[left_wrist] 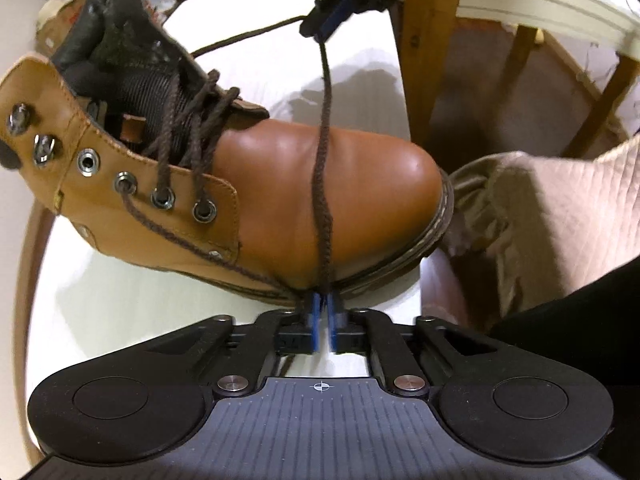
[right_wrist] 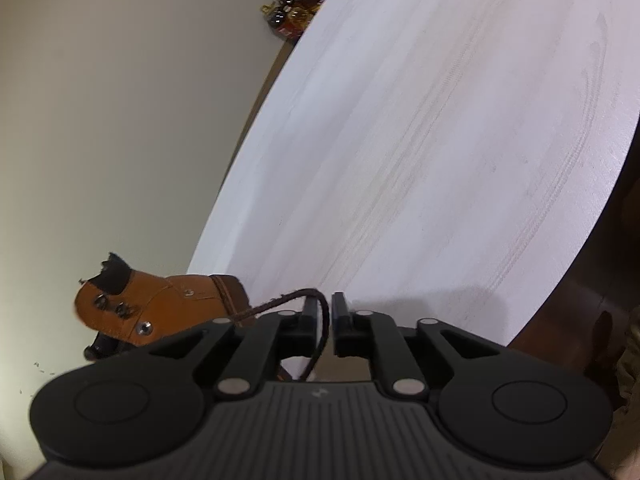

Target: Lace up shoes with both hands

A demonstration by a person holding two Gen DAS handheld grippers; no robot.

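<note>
Pinching the brown lace [left_wrist: 324, 184] at the near edge of the boot's sole, my left tool [left_wrist: 323, 316] has its blue pads pressed together on the cord, low over the worktop [left_wrist: 120, 300]. From there the lace runs straight up across the toe of the tan boot [left_wrist: 280, 184] to my right tool [left_wrist: 320, 26], which hangs above the boot with its tips closed on the cord's upper part. In the right wrist view the cord [right_wrist: 322, 320] passes through a narrow gap between that tool's fingers [right_wrist: 308, 320]; the jaws there look nearly together, with the lace held between them.

The boot lies tilted on the white worktop, toe towards me, lower eyelets threaded, upper hooks bare. A wooden chair [left_wrist: 432, 60] stands beyond the toe, and a pink quilted cloth [left_wrist: 568, 208] sits to the right of it.

The toe lies close to the worktop's right edge. Seen from the right wrist, a wide bare stretch of worktop [right_wrist: 440, 140] extends ahead, with small bottles [right_wrist: 296, 4] at its far edge.
</note>
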